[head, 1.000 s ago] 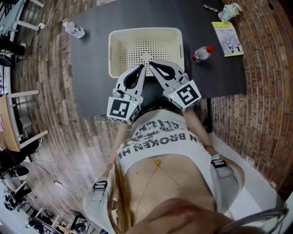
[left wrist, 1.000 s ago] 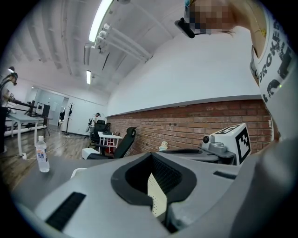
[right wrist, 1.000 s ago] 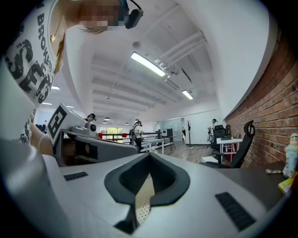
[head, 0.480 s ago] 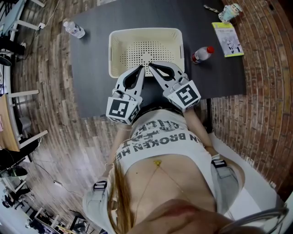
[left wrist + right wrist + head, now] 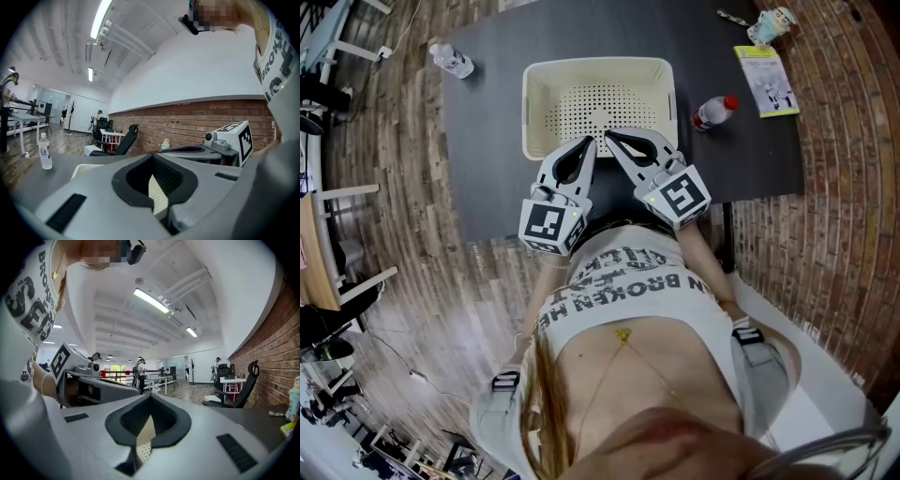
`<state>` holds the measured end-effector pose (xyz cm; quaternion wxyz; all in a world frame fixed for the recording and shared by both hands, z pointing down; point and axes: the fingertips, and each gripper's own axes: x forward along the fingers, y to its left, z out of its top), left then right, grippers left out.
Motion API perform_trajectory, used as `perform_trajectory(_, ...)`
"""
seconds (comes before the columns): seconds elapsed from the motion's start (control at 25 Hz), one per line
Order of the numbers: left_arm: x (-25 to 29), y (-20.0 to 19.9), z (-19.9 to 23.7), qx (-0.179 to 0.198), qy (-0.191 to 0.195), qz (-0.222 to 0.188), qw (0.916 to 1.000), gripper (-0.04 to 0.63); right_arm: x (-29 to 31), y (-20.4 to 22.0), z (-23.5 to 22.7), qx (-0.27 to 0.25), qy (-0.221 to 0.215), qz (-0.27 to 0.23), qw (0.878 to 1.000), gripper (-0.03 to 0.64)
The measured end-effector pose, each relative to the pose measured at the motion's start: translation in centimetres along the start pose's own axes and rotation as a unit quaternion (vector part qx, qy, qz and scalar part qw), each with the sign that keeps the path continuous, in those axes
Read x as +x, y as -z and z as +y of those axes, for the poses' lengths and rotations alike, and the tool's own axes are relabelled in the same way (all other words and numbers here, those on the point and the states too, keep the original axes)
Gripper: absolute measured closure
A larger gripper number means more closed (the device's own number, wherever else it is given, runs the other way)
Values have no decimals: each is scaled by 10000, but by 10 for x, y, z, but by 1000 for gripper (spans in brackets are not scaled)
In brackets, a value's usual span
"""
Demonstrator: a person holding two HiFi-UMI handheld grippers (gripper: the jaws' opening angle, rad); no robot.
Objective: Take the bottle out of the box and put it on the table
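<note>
While my two grippers, left gripper (image 5: 593, 140) and right gripper (image 5: 607, 135), are both clenched shut with tips at the near rim of the one box (image 5: 598, 64), two bottles are out on the table (image 5: 487, 141) — red-capped bottle (image 5: 713, 111) just right of the box, clear bottle (image 5: 450, 60) near the far left corner.

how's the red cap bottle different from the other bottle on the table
Cap: the red-capped bottle has a red cap, the clear bottle a white one. Place: the red-capped bottle sits close to the right of the white basket, while the clear bottle is near the far left corner, well apart from it. Both are on the black table, outside the basket.
</note>
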<state>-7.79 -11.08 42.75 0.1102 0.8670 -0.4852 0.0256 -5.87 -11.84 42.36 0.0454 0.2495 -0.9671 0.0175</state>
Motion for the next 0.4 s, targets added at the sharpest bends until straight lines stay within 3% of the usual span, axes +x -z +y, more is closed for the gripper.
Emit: perform_trajectory(0.4, 1, 5, -1, -35, 52, 77, 10000, 591, 0, 6, -2, 66, 103, 237, 9996, 609)
